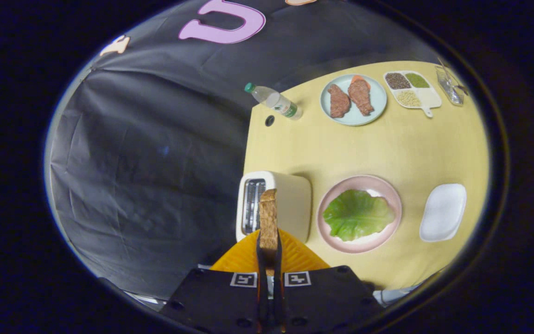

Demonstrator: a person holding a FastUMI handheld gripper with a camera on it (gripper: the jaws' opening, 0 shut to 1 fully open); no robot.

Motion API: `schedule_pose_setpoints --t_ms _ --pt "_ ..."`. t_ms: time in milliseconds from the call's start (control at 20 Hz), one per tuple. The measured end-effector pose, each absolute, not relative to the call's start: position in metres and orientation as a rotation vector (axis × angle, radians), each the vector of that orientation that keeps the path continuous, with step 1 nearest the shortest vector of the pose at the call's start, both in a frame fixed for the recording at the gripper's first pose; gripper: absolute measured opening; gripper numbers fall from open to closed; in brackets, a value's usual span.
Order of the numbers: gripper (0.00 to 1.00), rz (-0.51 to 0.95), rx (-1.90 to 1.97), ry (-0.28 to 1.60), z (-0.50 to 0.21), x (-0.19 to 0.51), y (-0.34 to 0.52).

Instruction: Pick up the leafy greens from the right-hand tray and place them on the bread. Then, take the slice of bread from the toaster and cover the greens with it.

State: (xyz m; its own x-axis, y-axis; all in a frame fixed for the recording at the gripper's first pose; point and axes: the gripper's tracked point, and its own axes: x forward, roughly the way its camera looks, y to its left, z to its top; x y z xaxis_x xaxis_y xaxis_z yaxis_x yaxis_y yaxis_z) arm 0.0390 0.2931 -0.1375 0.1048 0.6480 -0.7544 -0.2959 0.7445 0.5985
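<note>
Gripper view: your gripper [269,253] is clamped on the brown toasted slice of bread [268,221], both fingers pressing its two broad faces, so the slice stands on edge between them. It sits lifted above the cream-white two-slot toaster [290,199], over the slot nearest the edge of the pale yellow tabletop [387,148]. Its long axis runs straight ahead along your fingers, its far crust end pointing away from you, its thin edge facing the camera.

The crinkled green lettuce leaf [357,214] already lies on the round pink plate [341,243], just to the side of the toaster; a sliver of pale bread seems to show under its far edge, though I cannot be sure. The rounded white tray [443,212] beyond the plate holds nothing.

To do this step well, I judge you should keep a steady squeeze, carry the slice sideways over the plate, then roll your wrist so a broad face turns downward. Lower it flat, centred on the leaf, and only then let go; releasing while it stands on edge would likely let it topple off the plate.
</note>
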Motion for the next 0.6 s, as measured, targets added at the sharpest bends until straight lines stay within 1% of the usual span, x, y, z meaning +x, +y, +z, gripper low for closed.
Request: schedule_pose_setpoints --t_ms 200,400,600 --pt "0.07 0.729 0.293 1.281 -0.193 0.044 0.269" --pt "0.08 0.739 0.353 1.343 -0.234 0.042 0.269" --pt "0.08 0.669 0.332 1.409 -0.278 0.048 0.249"
